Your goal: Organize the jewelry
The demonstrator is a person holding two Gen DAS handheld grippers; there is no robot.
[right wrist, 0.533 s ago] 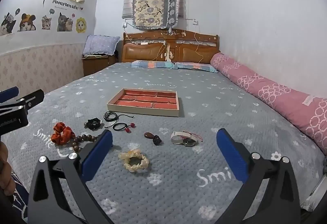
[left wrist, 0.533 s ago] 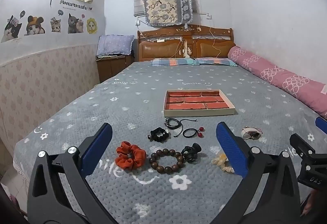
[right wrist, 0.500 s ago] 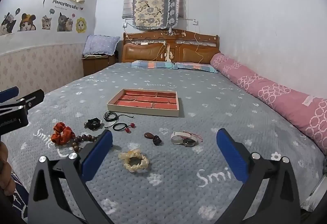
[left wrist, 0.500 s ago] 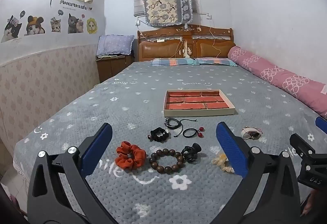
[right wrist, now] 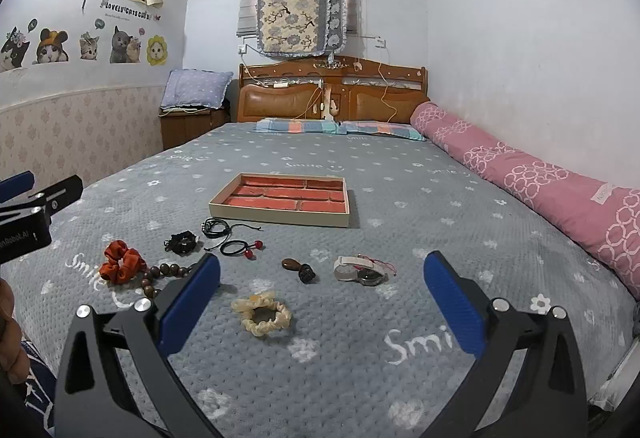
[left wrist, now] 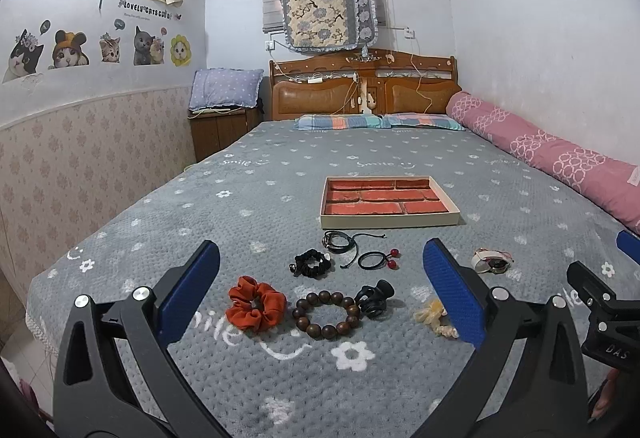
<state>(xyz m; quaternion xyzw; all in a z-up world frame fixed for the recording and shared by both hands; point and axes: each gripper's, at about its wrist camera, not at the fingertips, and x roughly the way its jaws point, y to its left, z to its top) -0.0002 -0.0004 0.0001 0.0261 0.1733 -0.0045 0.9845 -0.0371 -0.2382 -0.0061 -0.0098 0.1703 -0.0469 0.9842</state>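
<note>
1. Left gripper (left wrist: 320, 294): fingers spread wide, holding nothing.
2. Orange scrunchie (left wrist: 256, 303), bead bracelet (left wrist: 326, 314), cream scrunchie (right wrist: 262, 312) and watch (right wrist: 362, 270) lie loose on the bed (left wrist: 520, 206).
3. Tray (left wrist: 386, 224), behind them, sits empty; sorting looks unstarted.
4. Right gripper (right wrist: 320, 294): fingers wide, empty.

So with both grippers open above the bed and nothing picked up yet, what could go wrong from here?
1. The black cord bracelets and the black hair tie with red beads lie touching, so one may drag the other.
2. The soft grey blanket could snag in the fingers.
3. The tray is shallow, so pieces might slide out.
</note>
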